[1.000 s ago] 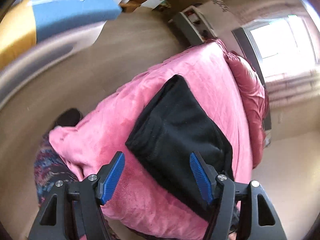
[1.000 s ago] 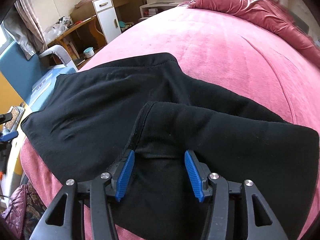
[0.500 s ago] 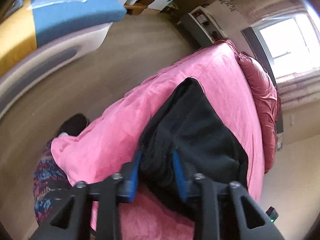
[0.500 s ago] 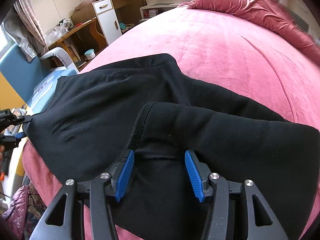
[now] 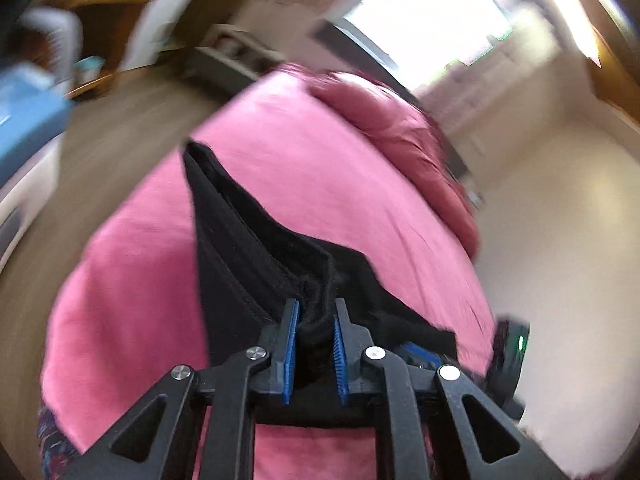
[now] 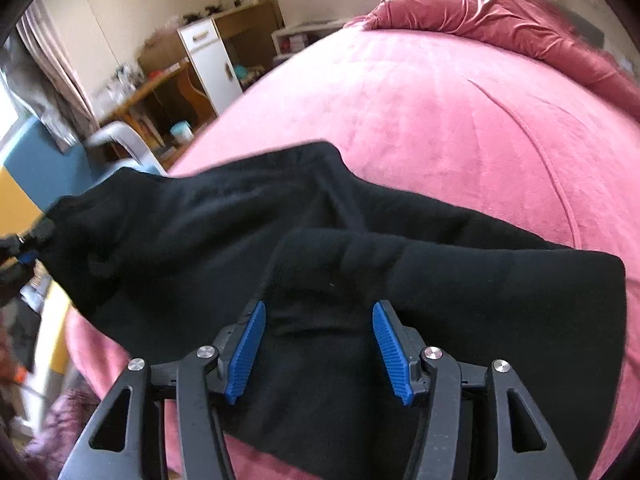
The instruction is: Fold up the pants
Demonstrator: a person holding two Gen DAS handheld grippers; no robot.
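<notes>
No brand, label or writing can be read in either view. The black pants (image 6: 360,264) lie on the pink bedspread (image 6: 440,120), spread across its near end. The left gripper (image 5: 316,312) has just been closing and now pinches a bunched edge of the pants between its blue pads, lifting that edge off the bed. The right gripper (image 6: 318,312) hangs over a folded-over part of the fabric, jaws about half apart; whether its pads press the cloth is hard to tell. The left wrist view is blurred, so the far furniture is indistinct.
</notes>
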